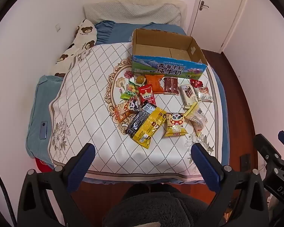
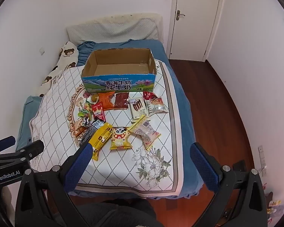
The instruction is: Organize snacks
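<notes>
Left wrist view: our left tongs (image 1: 143,152) gape fully, empty, above the bed (image 1: 96,87); right tongs (image 2: 140,151) likewise, near the snacks (image 2: 121,117) and box (image 2: 119,82).

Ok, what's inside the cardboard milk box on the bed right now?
Nothing visible: the cardboard box shows only its bare brown floor, and the snacks all lie on the quilt in front of it. The strip of floor just behind its near wall is hidden.

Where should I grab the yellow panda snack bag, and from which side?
Take the yellow panda snack bag from above, across its puffed middle, one finger on each side edge. It lies flat, face up, with clear cloth on its near side. The big yellow packet sits close on one side, so descend straight down with the open right tongs.
</notes>
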Tool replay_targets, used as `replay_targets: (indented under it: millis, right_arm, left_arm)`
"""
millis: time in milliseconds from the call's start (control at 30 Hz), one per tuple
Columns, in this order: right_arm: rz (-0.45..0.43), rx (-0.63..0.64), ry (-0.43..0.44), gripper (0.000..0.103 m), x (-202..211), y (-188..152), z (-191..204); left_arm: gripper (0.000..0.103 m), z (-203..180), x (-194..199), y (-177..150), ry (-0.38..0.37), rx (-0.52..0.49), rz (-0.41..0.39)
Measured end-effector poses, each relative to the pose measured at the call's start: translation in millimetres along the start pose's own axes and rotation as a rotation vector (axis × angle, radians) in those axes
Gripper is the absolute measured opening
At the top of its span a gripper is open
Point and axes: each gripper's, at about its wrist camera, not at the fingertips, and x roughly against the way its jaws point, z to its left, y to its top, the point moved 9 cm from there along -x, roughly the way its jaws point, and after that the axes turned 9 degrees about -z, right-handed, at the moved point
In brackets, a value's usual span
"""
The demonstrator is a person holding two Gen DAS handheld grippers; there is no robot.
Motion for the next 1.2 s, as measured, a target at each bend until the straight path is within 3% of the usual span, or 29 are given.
replay_targets:
  millis: [1200]
  right_arm:
    - [-0.015,0.006,-0.017,0.103,-0.3,3.5,0.1]
  left_arm:
    - [0.103,3.5,4.3,5.0,0.05,-0.047,-0.022]
